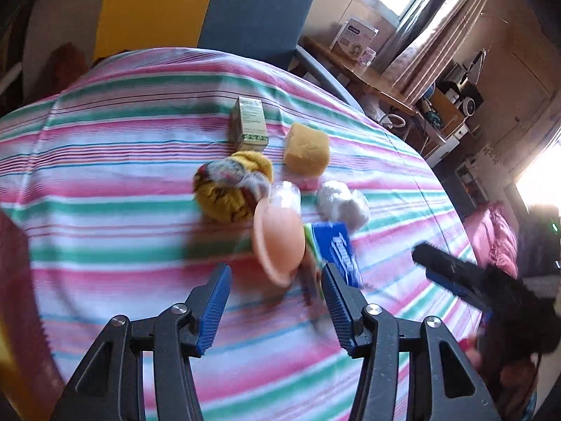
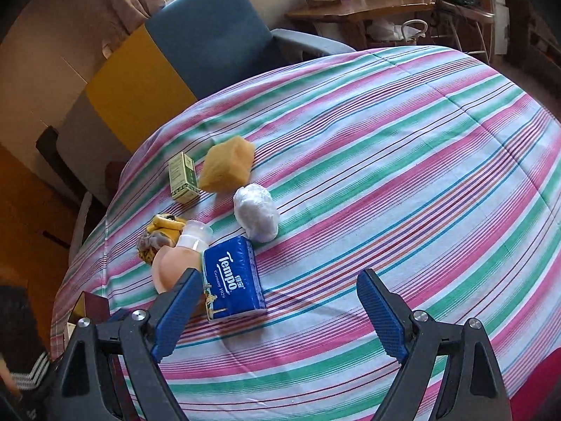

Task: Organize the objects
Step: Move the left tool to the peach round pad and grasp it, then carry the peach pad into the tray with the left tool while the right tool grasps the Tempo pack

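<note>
Several objects lie on a striped cloth (image 1: 105,161): a green-and-white box (image 1: 248,122), a yellow sponge (image 1: 306,150), a yellow patterned cloth bundle (image 1: 229,184), a peach bottle (image 1: 278,242) with a clear cap, a white wrapped bundle (image 1: 343,203) and a blue Tempo tissue pack (image 1: 338,251). My left gripper (image 1: 277,307) is open and empty, just short of the bottle and tissue pack. My right gripper (image 2: 277,310) is open and empty, its left finger beside the tissue pack (image 2: 233,277). The bottle (image 2: 178,256), sponge (image 2: 228,168), box (image 2: 182,177) and white bundle (image 2: 256,212) show there too.
A blue armchair (image 1: 259,10) and a yellow panel (image 1: 150,7) stand behind the table. A wooden desk (image 1: 354,66) with a white carton stands at the back right. The right gripper shows in the left wrist view (image 1: 452,277). A dark red box (image 2: 93,307) sits at the table's near left edge.
</note>
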The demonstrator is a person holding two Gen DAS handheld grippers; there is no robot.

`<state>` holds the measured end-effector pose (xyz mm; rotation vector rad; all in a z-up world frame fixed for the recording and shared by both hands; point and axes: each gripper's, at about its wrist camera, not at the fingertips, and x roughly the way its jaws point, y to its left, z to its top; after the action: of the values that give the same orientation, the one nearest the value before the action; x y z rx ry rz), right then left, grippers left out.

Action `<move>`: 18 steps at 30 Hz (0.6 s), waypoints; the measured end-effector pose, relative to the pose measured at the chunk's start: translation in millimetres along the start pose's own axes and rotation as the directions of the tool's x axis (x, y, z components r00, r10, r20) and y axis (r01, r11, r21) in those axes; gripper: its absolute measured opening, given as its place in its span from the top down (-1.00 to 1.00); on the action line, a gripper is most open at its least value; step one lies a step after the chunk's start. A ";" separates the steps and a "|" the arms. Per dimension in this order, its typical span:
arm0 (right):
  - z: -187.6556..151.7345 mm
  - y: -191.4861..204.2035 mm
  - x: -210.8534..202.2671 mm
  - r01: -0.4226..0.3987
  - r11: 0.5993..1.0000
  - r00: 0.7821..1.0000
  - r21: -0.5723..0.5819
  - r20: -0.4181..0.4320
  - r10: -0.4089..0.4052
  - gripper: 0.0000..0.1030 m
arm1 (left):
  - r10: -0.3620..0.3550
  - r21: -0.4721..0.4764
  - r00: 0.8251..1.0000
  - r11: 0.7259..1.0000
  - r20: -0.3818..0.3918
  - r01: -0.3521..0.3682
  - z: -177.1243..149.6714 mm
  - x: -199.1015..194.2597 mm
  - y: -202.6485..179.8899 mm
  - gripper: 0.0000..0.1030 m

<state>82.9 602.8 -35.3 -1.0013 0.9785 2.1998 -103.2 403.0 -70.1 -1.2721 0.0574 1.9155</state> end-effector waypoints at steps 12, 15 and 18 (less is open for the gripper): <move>1.6 2.7 7.8 -0.002 1.000 1.000 -0.015 -0.021 0.002 -0.77 | -0.118 -0.086 0.992 0.990 -0.032 0.115 16.3 52.4 6.9 0.28; 0.5 4.2 11.0 0.018 0.999 0.999 -0.042 -0.026 -0.019 -0.68 | -0.120 -0.049 0.993 0.992 -0.005 0.120 5.3 33.8 6.2 0.30; -1.0 8.4 14.9 0.020 0.997 0.999 -0.071 -0.035 -0.022 -0.63 | -0.106 -0.004 0.994 0.994 0.010 0.106 -5.1 12.3 3.2 0.30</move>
<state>68.7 599.4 -44.3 -1.0814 0.9074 2.2202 -103.4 406.0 -83.5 -1.2444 -0.0198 1.8318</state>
